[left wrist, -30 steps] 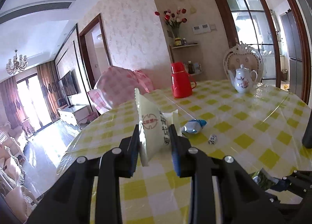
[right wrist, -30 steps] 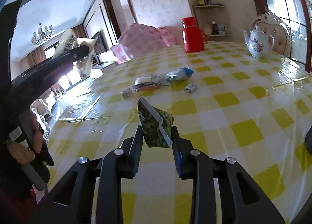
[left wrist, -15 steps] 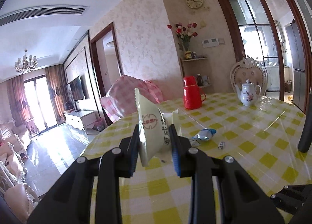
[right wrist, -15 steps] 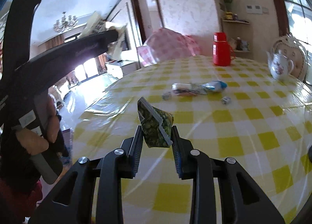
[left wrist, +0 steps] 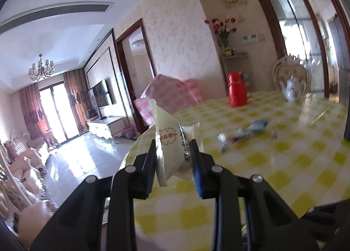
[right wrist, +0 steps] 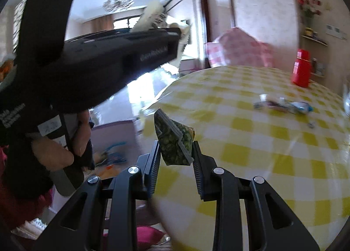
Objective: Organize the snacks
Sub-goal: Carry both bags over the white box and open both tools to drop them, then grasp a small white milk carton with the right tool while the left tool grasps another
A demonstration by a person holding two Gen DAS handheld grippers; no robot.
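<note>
Two hand-held grippers (left wrist: 175, 154) (right wrist: 176, 154); one cream packet (left wrist: 170, 141), one green packet (right wrist: 175, 146); one red flask (left wrist: 236, 89); one teapot (left wrist: 293, 89)

Red thermos (left wrist: 235, 89) and teapot (left wrist: 292, 89) on checked table (left wrist: 301, 163)

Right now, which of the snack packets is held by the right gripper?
The green patterned packet, pinched in the right gripper. The left gripper holds a cream packet with a red emblem; the blue-tipped wrappers lie on the table.

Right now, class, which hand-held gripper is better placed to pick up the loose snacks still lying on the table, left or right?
Neither yet. The left hand-held gripper is shut on a cream packet and the right on a green packet. The loose snacks lie ahead of both; whichever unloads first is free.
</note>
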